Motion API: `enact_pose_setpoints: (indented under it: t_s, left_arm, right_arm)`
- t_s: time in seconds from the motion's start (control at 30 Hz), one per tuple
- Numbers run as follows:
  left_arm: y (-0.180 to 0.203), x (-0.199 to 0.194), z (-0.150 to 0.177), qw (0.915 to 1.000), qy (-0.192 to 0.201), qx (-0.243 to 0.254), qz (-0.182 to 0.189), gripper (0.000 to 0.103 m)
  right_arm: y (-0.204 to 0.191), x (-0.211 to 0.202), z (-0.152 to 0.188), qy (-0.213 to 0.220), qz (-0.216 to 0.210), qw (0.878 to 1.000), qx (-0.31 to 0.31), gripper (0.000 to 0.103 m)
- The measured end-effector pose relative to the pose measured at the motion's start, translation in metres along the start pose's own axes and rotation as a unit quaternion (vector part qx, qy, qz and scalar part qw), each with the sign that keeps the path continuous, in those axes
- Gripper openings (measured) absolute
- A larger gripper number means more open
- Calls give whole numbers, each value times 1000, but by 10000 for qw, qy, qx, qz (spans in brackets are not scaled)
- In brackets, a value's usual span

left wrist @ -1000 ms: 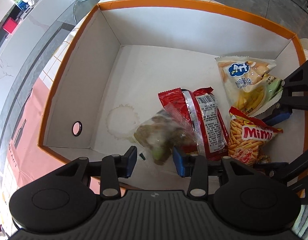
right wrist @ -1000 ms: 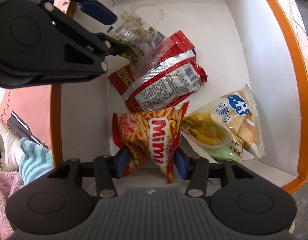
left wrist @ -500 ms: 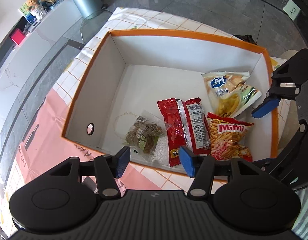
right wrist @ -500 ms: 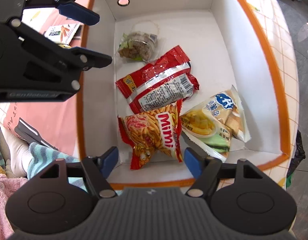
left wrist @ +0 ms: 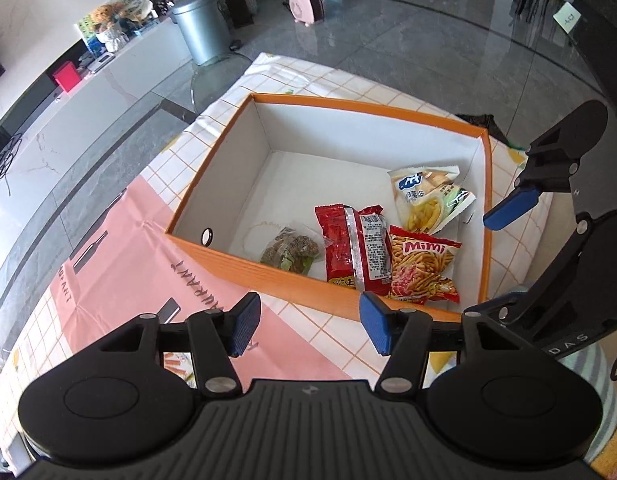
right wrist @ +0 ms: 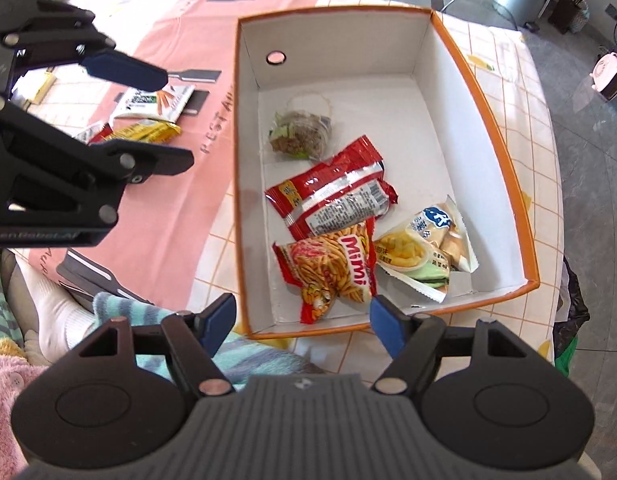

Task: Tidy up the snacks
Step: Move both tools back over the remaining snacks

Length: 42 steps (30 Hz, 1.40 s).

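An orange-rimmed white box [left wrist: 360, 106] [right wrist: 484, 112] stands on the table. On its floor lie a clear bag of brown and green bits [left wrist: 290, 248] [right wrist: 300, 134], a red packet [left wrist: 354, 250] [right wrist: 328, 196], a "Mimi" stick-snack packet [left wrist: 422, 270] [right wrist: 332, 272] and a pale crisp bag [left wrist: 426, 198] [right wrist: 424, 250]. My left gripper [left wrist: 310, 326] hangs open and empty above the box's near wall. Over the box's short end my right gripper [right wrist: 302, 324] is also open, with nothing in it. Each gripper shows at the edge of the other's view.
A pink and white checked tablecloth [left wrist: 120, 248] covers the table. Left of the box lie a yellow packet [right wrist: 148, 130] and a white stick-snack packet [right wrist: 148, 100]. A person's white sock [right wrist: 56, 312] and striped fabric [right wrist: 148, 312] are near the table edge. A grey bin [left wrist: 202, 28] stands on the floor.
Both grippers rose out of the box and their jaws widened. The clear bag and the Mimi packet, earlier between the fingers, now lie free on the box floor.
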<state>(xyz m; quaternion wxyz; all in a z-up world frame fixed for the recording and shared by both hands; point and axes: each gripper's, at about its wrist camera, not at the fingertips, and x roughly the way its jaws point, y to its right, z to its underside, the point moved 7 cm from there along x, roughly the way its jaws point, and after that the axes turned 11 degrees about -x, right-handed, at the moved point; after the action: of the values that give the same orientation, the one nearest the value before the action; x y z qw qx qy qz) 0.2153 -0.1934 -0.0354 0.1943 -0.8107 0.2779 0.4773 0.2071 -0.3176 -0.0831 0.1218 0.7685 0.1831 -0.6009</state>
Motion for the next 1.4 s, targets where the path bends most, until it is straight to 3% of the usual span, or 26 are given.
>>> enact_pose_setpoints:
  t_s: [0.23,0.4,0.63,0.83,1.0,1.2,1.4]
  left_arm:
    - [-16,-37,28,9967,628,-516,-67,67]
    - [-30,-56,54,9893,1084,-941,-251,67]
    - [-54,-75,95,9724,1609,-1631,-443,68]
    - [-82,-81,138,9533,1910,-2252,-631,68]
    - [-110,-73,170,9363,1997,-2814,-654,68]
    - [-132,-49,201,9267,1853,-3180,-756,68]
    - [-147,-29,214,9277,1687,-3245,-753,68]
  right_arm:
    - [-26,-17,1,559,231,9982,59,71]
    - [-50,-22,0,943,309,9950,83,71]
    - [-82,-20,-3,1506,271,9880,225,71]
    - [-108,-10,-6,2245,412,9721,535,71]
    - [-131,10,-7,2829,612,9544,732,70]
    - [-152,39,-13,3147,485,9427,1000,70]
    - [-171,64,-28,3097,427,9467,775,68]
